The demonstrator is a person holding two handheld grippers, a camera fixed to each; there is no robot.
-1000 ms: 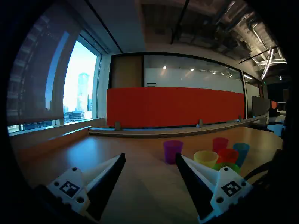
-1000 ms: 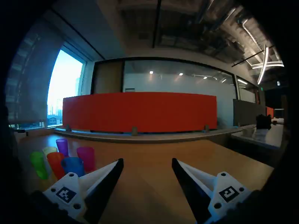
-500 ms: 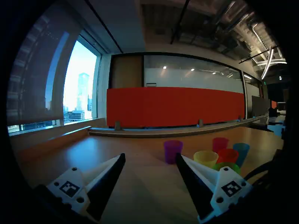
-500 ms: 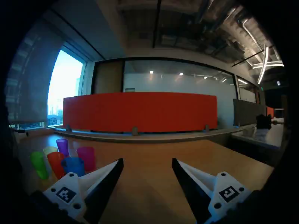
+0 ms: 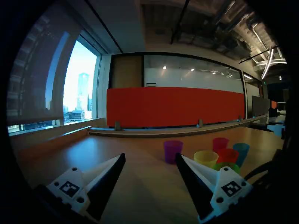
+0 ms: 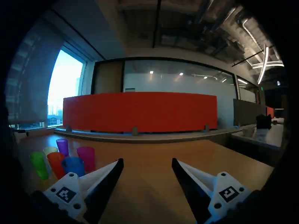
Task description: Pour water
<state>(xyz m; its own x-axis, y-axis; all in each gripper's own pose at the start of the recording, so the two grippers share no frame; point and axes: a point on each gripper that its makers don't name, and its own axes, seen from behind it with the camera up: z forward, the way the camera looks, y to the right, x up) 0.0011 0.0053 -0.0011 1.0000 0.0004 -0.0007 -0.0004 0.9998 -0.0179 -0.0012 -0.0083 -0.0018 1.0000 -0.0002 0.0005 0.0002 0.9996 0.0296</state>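
Six cups (image 6: 56, 163) stand upright in a tight cluster on the table (image 5: 112, 146). In the left gripper view the purple cup (image 5: 173, 151) is at the near left of the group. The pink cup (image 5: 220, 143) and blue cup (image 5: 241, 151) are at the back. The yellow cup (image 5: 205, 158) and red cup (image 5: 227, 155) are in front of them, and the green cup (image 5: 226, 166) is nearest. Whether any holds water cannot be told.

The left tongs (image 5: 149, 156) are released, fingers spread wide over bare wood. The cluster sits just to their right, and the right finger partly covers the yellow and green cups. The right tongs (image 6: 147, 161) are likewise spread, with the cups off to their left, and the left finger overlaps the foot of the blue one.

The tabletop is smooth, warm brown wood. Along its far edge runs a low rail (image 5: 149, 131) carrying a long red partition (image 5: 175, 106) on small grey feet. Behind and above this is a glass wall (image 5: 190, 76) dotted with reflected lamps. To the left a tall window (image 5: 78, 98) lets in bright daylight and shows towers outside, with a blind (image 5: 33, 80) drawn over the nearer pane. The ceiling (image 5: 209, 26) is open, with dark pipes and ducts, and thin strip lights (image 5: 270, 61) hang at the right. Another desk (image 6: 261, 136) stands at the far right of the right gripper view, carrying dark items too small to name.
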